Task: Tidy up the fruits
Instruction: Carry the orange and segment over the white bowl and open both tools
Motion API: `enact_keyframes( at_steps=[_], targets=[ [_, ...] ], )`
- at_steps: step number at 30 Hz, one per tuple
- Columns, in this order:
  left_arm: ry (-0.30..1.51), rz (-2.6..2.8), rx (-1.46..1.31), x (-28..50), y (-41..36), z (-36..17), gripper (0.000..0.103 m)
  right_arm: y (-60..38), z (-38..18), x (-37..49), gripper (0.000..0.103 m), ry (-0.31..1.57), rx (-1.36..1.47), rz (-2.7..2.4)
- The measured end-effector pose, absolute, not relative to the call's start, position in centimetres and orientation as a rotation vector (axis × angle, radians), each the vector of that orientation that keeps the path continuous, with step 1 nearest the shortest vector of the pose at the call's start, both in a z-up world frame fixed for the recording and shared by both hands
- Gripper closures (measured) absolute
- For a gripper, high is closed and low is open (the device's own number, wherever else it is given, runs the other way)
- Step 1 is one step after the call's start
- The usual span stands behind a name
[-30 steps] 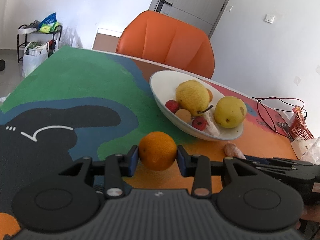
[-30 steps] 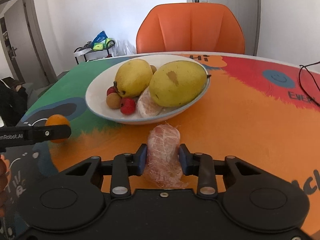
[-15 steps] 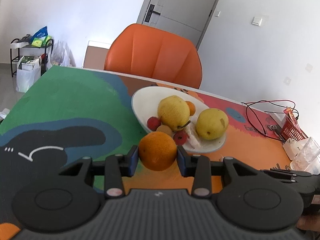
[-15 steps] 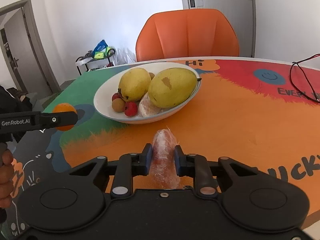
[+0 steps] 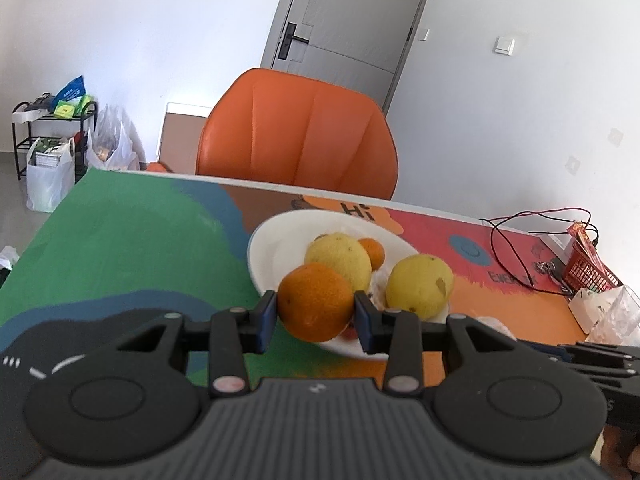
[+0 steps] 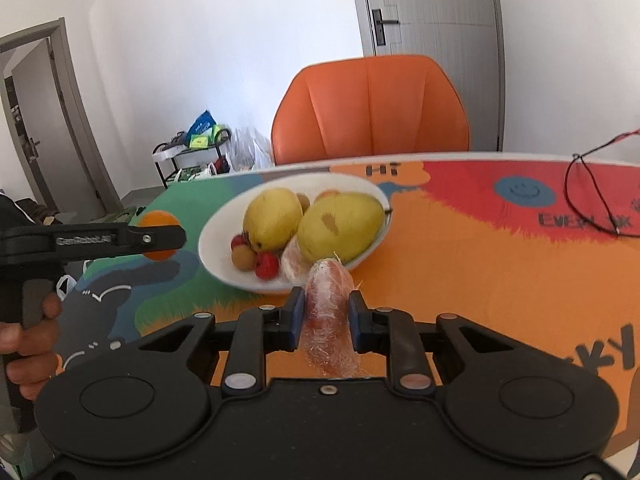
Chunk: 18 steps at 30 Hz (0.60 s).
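Both hands are rising off the worktop [image 6: 500, 280] since a second ago, and the white bowl [image 5: 272, 248] is now sitting lower in each view. Right fingers [image 6: 325, 322] have just been closing, squeezing the plastic-wrapped fruit piece [image 6: 328, 320] narrower between the pads; they are now nearly shut on it. Left fingers [image 5: 316, 316] are holding partly open, clamped across the widest part of the orange [image 5: 314, 302], which is hanging in front of the bowl's near rim.

Handling notes: the orange is looking firm and round, so gripping across its middle is keeping it from rolling out. The wrapped piece is soft and the film slippery, I judge; it is bulging ahead of the pads, so harder pressure risks crushing it. Bowl is already carrying two yellow pears [image 6: 304, 220] and small red fruits [image 6: 267, 265]; free space is lying toward the far, left side.
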<state>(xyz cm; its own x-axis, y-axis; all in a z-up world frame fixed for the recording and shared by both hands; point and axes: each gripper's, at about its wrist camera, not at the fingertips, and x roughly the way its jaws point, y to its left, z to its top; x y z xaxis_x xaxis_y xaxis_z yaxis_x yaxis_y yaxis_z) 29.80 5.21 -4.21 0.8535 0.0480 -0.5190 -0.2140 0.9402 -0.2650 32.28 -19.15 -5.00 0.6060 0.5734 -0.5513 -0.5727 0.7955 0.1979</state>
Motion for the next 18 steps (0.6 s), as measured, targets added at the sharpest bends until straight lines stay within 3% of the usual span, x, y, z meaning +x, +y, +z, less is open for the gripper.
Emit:
enact_keyframes(
  at_steps=[18],
  targets=[
    [0.562, 0.159, -0.302, 34.9, 8.0, -4.0, 0.064, -15.9, -2.1, 35.9, 0.082, 0.574, 0.025, 0.68]
  ],
)
